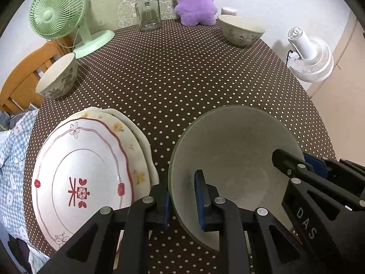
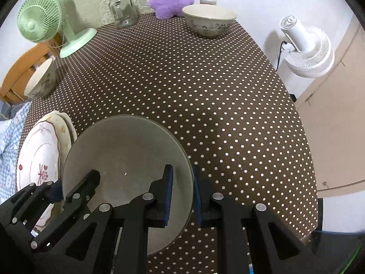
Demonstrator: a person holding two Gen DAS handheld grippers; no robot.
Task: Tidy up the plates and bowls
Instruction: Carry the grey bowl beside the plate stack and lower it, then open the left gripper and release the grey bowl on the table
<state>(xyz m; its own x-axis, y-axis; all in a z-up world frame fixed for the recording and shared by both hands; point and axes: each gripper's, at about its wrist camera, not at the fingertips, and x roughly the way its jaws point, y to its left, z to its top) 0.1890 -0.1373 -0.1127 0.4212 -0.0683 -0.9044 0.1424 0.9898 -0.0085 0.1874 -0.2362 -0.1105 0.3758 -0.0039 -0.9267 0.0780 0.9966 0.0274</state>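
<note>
We have two grippers, and both pinch the same big grey bowl [image 1: 230, 159]. Our left gripper [image 1: 182, 196] squeezes the bowl's left rim, with one blue pad inside the bowl and one outside. Our right gripper [image 2: 182, 194] squeezes the bowl's right rim the same way. From the left wrist camera we can see the right gripper reaching over the far side of the bowl.

The grey bowl is over the near part of the counter [image 1: 182, 80], which has a brown cloth with white dots. We cannot tell for sure if the bowl sits on the cloth or hangs just above it, because the grippers hide its bottom.

Just left of the grey bowl is a stack of plates [image 1: 86, 178]. The top plate is white with a red line and red flowers. A plate with yellow flowers peeks out under it.

Far behind the grey bowl, near the back right edge of the counter, stands a flowered bowl [image 1: 240, 30]. Another flowered bowl [image 1: 58, 80] stands at the left edge, behind the plates.

Also behind the grey bowl, at the back of the counter, are a green fan [image 1: 59, 11], a glass jar [image 1: 147, 11] with a dark lid, and a purple plush toy [image 1: 195, 0]. A white fan [image 1: 308, 54] stands off the counter, to the right of the grey bowl and farther back.
</note>
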